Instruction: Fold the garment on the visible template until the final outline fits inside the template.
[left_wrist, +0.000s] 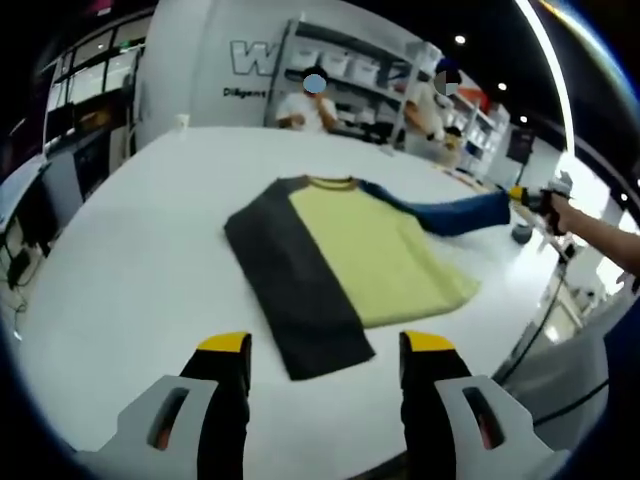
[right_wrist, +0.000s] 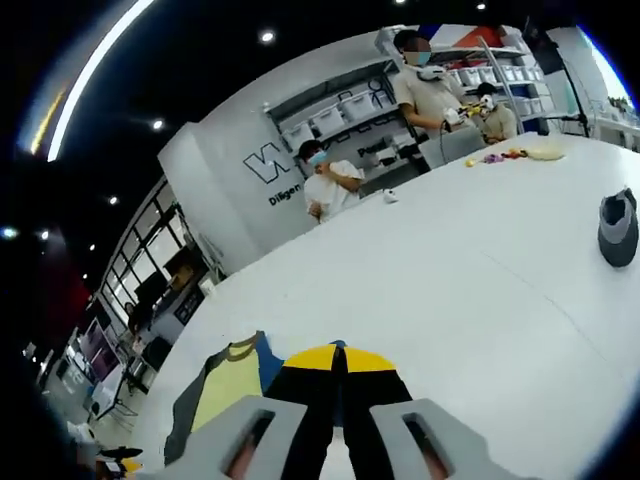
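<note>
On the white table (left_wrist: 120, 260) the shirt (left_wrist: 350, 255) is lying flat, its blue sleeve (left_wrist: 455, 212) stretching far right. Right gripper (left_wrist: 528, 196) is pinching the cuff, jaws pressed together; left gripper (left_wrist: 325, 350) is hovering spread at the near hem.

The garment (left_wrist: 370, 255) has a pale yellow body, a dark grey folded side, a blue sleeve and a mustard collar. It lies on a plain white desk (left_wrist: 140, 270). The left tongs (left_wrist: 325, 350) are black with yellow tips and light grey housings.
</note>
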